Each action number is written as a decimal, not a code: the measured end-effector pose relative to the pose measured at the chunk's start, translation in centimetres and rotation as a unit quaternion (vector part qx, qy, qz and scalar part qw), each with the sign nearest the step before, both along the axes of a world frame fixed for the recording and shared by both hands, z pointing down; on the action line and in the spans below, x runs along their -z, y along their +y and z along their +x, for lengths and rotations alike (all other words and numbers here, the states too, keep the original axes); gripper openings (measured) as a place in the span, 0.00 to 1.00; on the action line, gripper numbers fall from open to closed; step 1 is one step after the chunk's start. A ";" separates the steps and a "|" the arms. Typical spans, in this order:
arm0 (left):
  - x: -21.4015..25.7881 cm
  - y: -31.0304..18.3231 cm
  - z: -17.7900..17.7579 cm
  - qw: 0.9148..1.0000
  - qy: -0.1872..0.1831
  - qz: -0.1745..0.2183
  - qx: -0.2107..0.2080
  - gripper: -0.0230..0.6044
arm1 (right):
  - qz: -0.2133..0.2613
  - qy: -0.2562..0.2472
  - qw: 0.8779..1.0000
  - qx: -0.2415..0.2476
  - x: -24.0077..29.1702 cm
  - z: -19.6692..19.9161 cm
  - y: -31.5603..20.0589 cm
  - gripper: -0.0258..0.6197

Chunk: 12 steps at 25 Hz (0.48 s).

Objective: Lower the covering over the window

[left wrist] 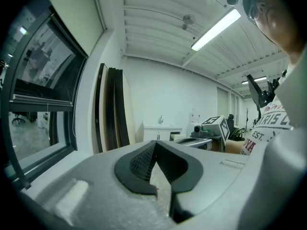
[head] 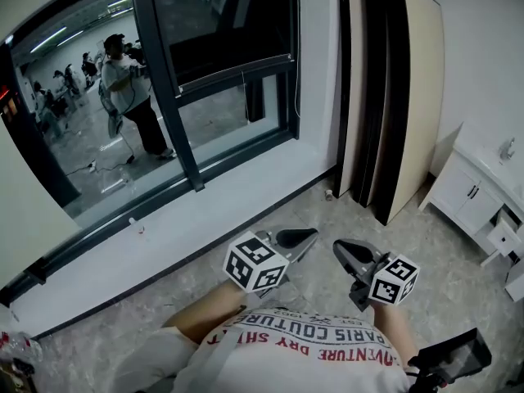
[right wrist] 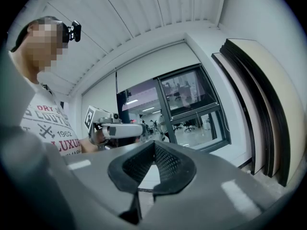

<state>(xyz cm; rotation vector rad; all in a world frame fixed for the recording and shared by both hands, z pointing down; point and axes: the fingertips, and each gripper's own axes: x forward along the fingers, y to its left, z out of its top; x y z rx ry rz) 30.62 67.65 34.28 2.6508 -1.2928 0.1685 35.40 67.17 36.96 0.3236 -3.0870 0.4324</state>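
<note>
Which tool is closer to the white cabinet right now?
Right. The right tool is on the side of the white cabinet; the left tool lies beyond it, farther away.

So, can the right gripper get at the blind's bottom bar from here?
Probably, though not without stepping closer. The right gripper is held by the waist with jaws shut, well short of the bottom bar. Only bare floor and the low sill lie between, nothing blocking.

White T-shirt (head: 311,346) print: "PARIS COUTURE", "VENTURE", upside-down in head view; "1962", "LUXU" in right gripper view.
</note>
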 end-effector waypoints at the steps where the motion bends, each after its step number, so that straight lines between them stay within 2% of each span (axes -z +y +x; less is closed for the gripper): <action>1: 0.0 -0.1 0.5 1.000 -0.001 -0.001 -0.004 0.04 | -0.005 -0.004 1.000 -0.007 0.0 0.6 -0.2 0.05; 12: -1.7 -5.9 1.8 0.999 0.000 -0.012 -0.053 0.04 | -0.031 -0.019 0.998 -0.059 -1.8 1.9 -6.0 0.05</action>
